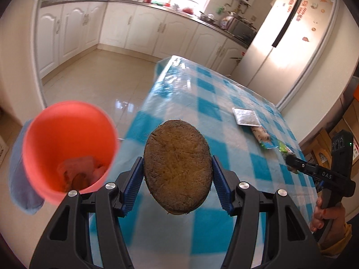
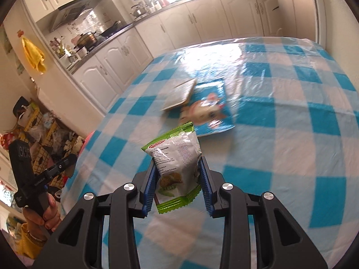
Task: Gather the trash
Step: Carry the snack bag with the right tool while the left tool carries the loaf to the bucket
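The left gripper (image 1: 177,177) has its blue ribbed pads clamped on the two sides of a brown, rough, oval fibrous husk (image 1: 177,165), something like a halved coconut shell, whose flat face is turned toward the camera and whose long axis runs up and down between the jaws, sticking out past the pads at both ends. Just to the left of this load, and lower, stands the round orange-red plastic bin (image 1: 67,150), mouth open upward, with some pinkish crumpled waste already at its bottom and a blue-grey cloth (image 1: 20,177) hanging at its outer side; it sits beside the edge of the table with the blue-and-white checked plastic cover (image 1: 202,89). By my reading the husk is not yet over the mouth, so the coming move is sideways to the left, and the left hand is clearly the nearer one to the bin. The right gripper (image 2: 178,183) is closed on a green-and-white printed snack packet (image 2: 175,163), held upright, its long axis running away from the camera with the crimped green end toward the wrist. Farther out on the table lie a flat square silver foil pouch (image 2: 179,95) and a blue packet with a cartoon animal (image 2: 211,109), touching or overlapping; both look like trash still to collect.
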A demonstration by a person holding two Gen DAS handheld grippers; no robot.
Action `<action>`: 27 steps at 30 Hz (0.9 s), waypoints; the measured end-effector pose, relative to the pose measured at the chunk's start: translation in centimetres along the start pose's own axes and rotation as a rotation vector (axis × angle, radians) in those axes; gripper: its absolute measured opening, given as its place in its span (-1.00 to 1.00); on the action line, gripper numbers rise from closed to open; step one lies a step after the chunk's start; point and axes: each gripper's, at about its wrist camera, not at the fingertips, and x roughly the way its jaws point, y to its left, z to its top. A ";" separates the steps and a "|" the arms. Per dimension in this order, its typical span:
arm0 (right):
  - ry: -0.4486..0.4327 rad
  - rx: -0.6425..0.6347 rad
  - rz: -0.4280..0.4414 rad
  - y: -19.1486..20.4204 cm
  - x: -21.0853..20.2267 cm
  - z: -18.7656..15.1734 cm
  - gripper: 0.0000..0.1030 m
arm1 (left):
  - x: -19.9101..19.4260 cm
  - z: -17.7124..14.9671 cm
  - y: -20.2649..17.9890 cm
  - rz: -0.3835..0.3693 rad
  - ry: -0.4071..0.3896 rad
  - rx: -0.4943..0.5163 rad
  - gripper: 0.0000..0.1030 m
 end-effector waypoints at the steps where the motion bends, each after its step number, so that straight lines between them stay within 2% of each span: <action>1: 0.006 -0.002 0.008 0.4 0.1 0.0 -0.28 | -0.5 -0.3 0.5 0.004 -0.003 -0.011 0.17; 7: 0.051 -0.030 0.070 3.9 1.1 -0.4 -0.28 | -3.5 -1.9 3.5 0.033 -0.027 -0.076 0.17; 13: 0.094 -0.099 0.137 9.0 2.6 0.2 -0.28 | -5.7 -2.1 6.7 0.081 -0.067 -0.131 0.17; 21: 0.146 -0.202 0.234 16.1 5.8 2.6 -0.27 | -8.6 -0.5 11.3 0.155 -0.144 -0.197 0.17; 27: 0.186 -0.269 0.278 21.4 9.3 4.6 -0.27 | -9.0 1.0 13.4 0.179 -0.165 -0.217 0.17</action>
